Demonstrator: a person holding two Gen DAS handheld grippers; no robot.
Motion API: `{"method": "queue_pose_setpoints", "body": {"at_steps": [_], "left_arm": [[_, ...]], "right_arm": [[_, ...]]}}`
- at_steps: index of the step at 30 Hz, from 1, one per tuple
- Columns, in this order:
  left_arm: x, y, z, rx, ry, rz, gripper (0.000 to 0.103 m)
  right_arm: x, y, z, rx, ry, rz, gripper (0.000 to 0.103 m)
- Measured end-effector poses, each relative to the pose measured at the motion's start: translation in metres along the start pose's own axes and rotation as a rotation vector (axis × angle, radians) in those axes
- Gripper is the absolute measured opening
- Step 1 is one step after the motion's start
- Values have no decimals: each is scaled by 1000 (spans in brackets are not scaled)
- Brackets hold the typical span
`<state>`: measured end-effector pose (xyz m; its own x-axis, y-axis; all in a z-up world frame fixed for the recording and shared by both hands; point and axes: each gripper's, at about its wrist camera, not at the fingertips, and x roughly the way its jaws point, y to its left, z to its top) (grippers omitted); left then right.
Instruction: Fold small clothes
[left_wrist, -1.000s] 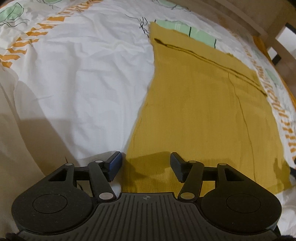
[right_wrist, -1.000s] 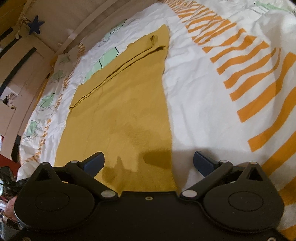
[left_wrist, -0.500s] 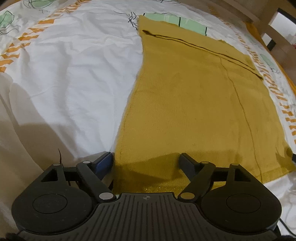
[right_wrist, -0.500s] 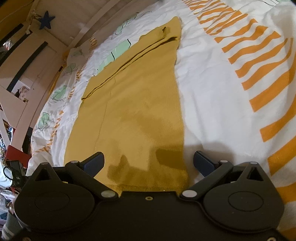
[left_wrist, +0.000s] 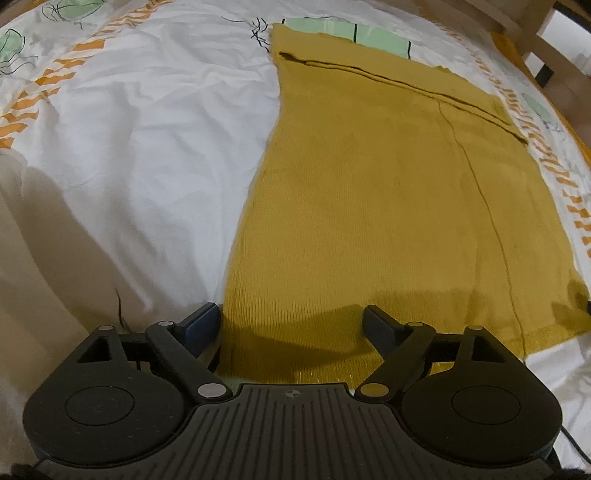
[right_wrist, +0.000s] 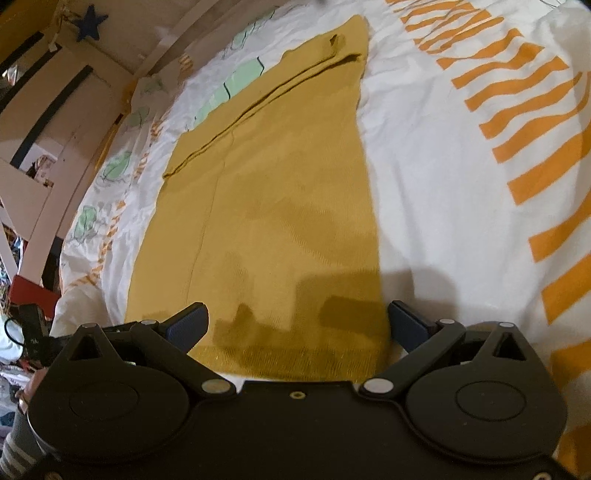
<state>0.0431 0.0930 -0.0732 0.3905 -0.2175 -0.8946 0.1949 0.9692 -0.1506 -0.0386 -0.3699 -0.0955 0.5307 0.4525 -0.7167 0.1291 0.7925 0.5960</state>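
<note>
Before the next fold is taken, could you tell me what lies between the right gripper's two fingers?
In the right wrist view, the right gripper stands open, and the near hem of the mustard garment lies flat between its fingers, resting on the bedsheet.

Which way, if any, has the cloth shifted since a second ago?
No. The cloth keeps its far corner against the same green patch.

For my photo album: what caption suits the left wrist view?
Left gripper opening over the near corner of a mustard garment on a patterned bedsheet.
</note>
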Motion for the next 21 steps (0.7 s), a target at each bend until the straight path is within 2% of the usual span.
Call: {"method": "queue_pose_setpoints", "body": {"at_steps": [10,21], "left_arm": [[1,7,-2,-36,32,-37,83],[13,9,8,-78,-29,-52,83]], "right_arm": [[4,4,-3,7,53,1,102],[12,-2,-2,52,39,51,103]]}}
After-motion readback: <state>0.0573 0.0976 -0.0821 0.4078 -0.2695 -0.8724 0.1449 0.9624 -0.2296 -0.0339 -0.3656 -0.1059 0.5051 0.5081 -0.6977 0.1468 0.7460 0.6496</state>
